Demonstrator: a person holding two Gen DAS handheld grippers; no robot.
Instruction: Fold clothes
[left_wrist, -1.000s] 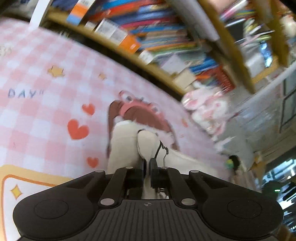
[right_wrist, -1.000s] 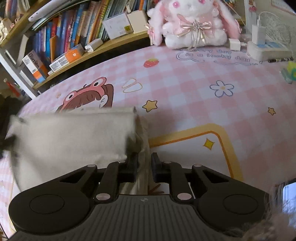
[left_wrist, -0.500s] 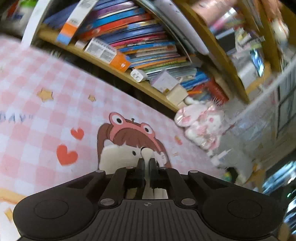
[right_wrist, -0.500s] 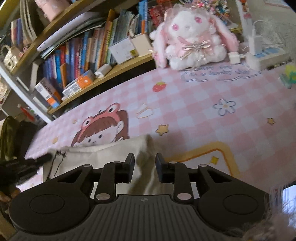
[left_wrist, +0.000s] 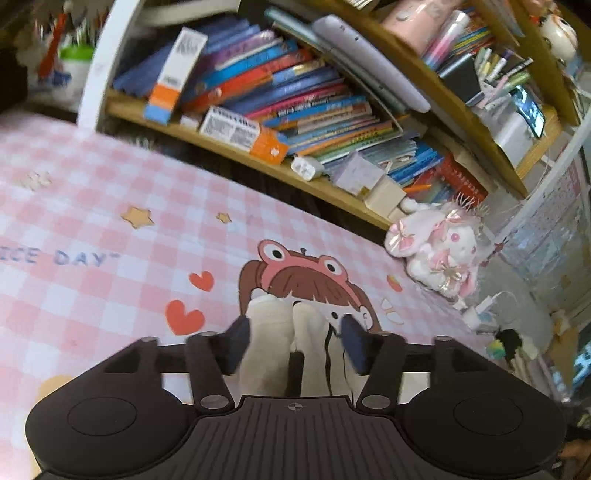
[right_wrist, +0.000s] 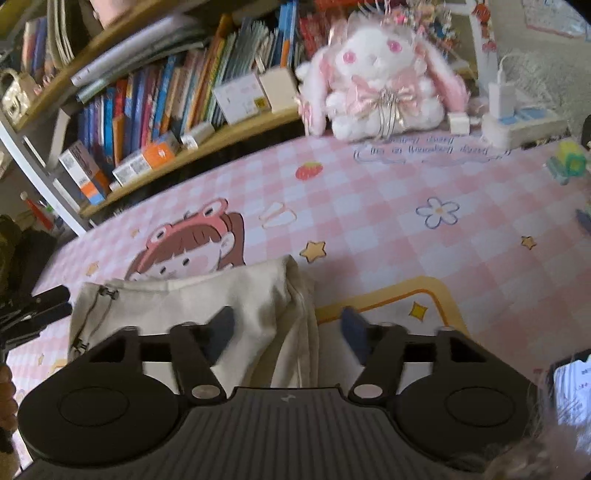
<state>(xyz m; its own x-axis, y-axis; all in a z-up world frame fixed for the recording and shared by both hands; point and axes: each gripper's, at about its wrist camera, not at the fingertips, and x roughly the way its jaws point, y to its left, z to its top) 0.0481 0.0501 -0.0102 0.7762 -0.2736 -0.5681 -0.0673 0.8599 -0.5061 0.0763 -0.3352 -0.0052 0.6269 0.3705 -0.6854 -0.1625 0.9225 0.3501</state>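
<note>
Pink checked mat (right_wrist: 388, 206) covers the desk; wooden shelf (right_wrist: 192, 147) along its far edge packed with books (right_wrist: 155, 103) and small boxes, plush rabbit (right_wrist: 380, 77) at the far edge beside it. Cream folded garment (right_wrist: 177, 306) lies at near edge of mat, over the cartoon girl print. Left gripper (left_wrist: 295, 332) fingers spread wide, fabric bunched between them, not pinched. Right gripper (right_wrist: 286, 328) also spread, garment's right edge between fingers.

I have let go with both hands. My left gripper (left_wrist: 293, 332), clamped on the cream garment (right_wrist: 207, 310) a second ago, now stands spread with the bunched cloth loose between its fingers. My right gripper (right_wrist: 286, 328) has parted too. The garment no longer hangs; it lies folded on the pink checked mat (right_wrist: 388, 229), toward 9 o'clock.
</note>
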